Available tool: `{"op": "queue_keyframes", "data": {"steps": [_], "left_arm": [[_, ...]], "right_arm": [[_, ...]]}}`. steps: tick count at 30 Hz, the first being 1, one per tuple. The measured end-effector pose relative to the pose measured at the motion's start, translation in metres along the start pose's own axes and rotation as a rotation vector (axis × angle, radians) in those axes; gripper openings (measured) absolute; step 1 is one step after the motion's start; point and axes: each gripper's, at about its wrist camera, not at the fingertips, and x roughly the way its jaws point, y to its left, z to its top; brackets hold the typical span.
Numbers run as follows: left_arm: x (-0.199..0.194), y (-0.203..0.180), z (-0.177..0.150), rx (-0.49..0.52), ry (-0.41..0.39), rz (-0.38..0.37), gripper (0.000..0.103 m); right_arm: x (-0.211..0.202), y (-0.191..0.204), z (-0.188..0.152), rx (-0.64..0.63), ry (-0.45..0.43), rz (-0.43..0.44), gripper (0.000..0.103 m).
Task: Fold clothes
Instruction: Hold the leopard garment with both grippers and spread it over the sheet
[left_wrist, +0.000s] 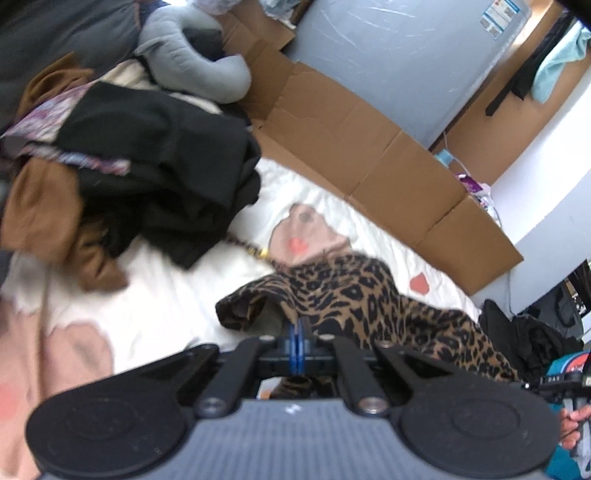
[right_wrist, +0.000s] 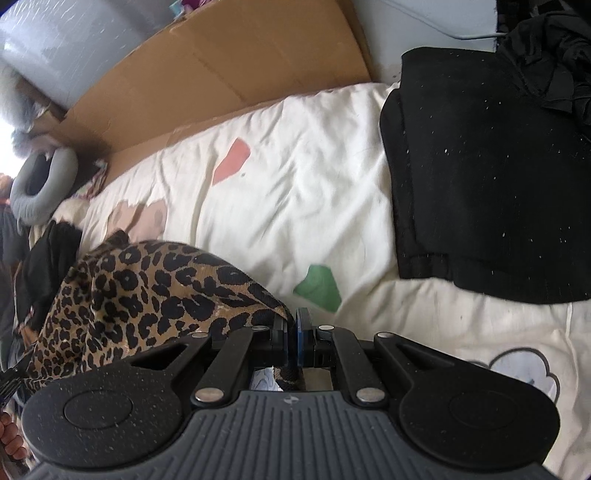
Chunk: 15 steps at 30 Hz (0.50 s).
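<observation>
Leopard-print garment (left_wrist: 354, 295) hangs between my two tools above the white quilt (left_wrist: 177, 295). My left gripper (left_wrist: 297, 328) is pinching one edge, my right gripper (right_wrist: 291, 325) another. Only the left view shows the heap of dark and brown clothes (left_wrist: 129, 166); only the right shows the folded black garment (right_wrist: 487, 173) lying flat.

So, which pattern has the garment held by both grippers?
Leopard print, black spots on tan: the garment, clearest in the right wrist view.

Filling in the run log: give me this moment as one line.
left tool: shut on leopard-print garment | right tool: shut on same garment | folded black garment: on bed
</observation>
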Motion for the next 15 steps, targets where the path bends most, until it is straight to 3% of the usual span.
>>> {"op": "queue_keyframes", "data": {"steps": [5,15], "left_arm": [[-0.029,0.001,-0.025,-0.008,0.063,0.018,0.001],[-0.051,0.009,-0.06,-0.014,0.195,0.046,0.001]], "right_arm": [[-0.007,0.001,-0.017,-0.063,0.058,0.0,0.002],[-0.013,-0.012,-0.053,-0.084,0.155,-0.016,0.002]]}}
